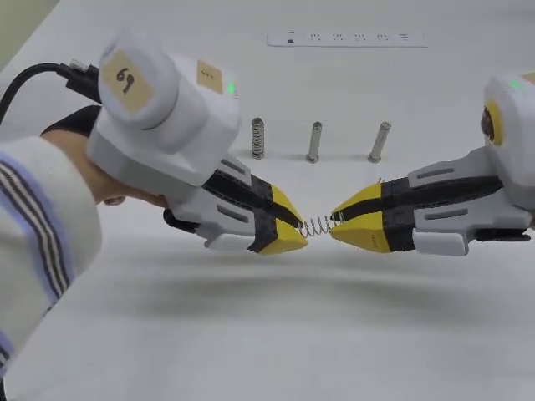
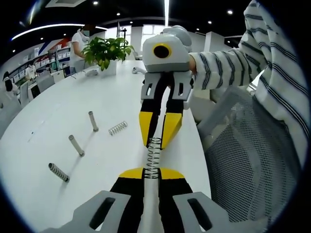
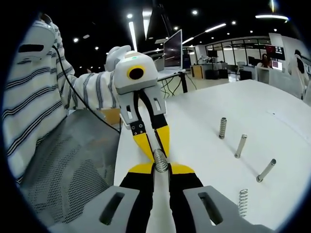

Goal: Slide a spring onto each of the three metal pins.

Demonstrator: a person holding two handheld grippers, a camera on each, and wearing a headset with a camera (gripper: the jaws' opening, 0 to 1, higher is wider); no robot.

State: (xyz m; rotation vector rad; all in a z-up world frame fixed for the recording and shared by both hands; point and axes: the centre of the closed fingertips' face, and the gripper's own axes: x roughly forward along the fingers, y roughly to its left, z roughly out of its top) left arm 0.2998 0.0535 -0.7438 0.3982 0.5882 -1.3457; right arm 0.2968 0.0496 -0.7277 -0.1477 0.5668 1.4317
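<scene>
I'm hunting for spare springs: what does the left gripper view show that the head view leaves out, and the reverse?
Left gripper view adds a loose steel coil spring lying on the white table, a green potted plant and a grey mesh chair. Head view adds a white power strip at the table's far side. Both share the spring-sleeved metal pin, the middle bare pin, the end bare pin, and the held steel spring pinched between the left gripper and the right gripper.

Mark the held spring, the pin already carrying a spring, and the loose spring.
held spring [image 1: 316,224], head view, mid-coil.
pin with spring [image 1: 257,138], head view, spring-covered shaft.
loose spring [image 2: 117,128], left gripper view, mid-coil.
</scene>
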